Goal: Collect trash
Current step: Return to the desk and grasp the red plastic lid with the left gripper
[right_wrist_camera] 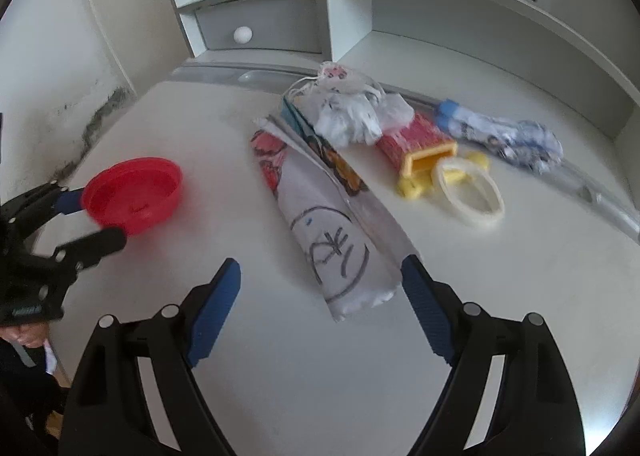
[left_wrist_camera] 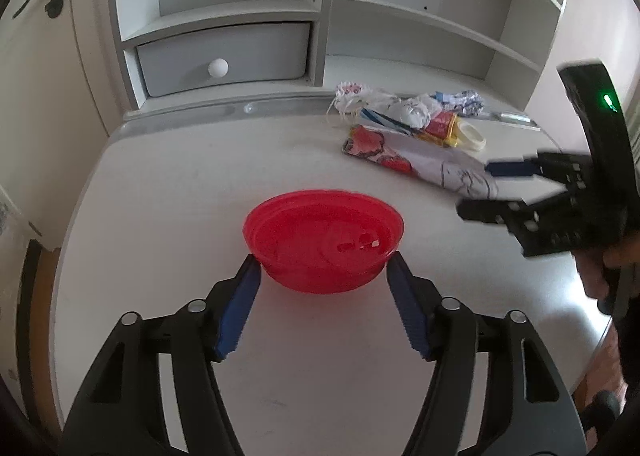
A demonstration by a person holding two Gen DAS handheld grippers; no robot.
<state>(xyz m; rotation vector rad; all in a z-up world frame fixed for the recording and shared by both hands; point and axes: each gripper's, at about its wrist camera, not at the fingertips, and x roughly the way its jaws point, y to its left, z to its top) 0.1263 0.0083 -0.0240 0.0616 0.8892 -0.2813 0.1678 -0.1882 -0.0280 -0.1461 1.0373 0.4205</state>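
Note:
A red plastic bowl (left_wrist_camera: pixel 324 244) rests on the white desk (left_wrist_camera: pixel 168 183), and my left gripper (left_wrist_camera: pixel 323 260) stands open with a fingertip on each side of it. Its left side shows the same way in the right wrist view, bowl (right_wrist_camera: pixel 134 191) between the fingers of the left gripper (right_wrist_camera: pixel 94 217). Trash lies in a heap at the back: a rolled drawing paper (right_wrist_camera: pixel 332 256), a crumpled white bag (right_wrist_camera: pixel 348 115), a red and yellow packet (right_wrist_camera: pixel 416 147), a cream ring (right_wrist_camera: pixel 470 191) and a blue-white wrapper (right_wrist_camera: pixel 504 131). My right gripper (right_wrist_camera: pixel 321 264) is open, straddling the near end of the paper roll.
A white hutch with shelves and a drawer with a round knob (left_wrist_camera: pixel 218 67) stands along the back of the desk. A stained wall (right_wrist_camera: pixel 80 119) borders the left side. A person's hand (left_wrist_camera: pixel 608 268) holds the right gripper near the desk's right edge.

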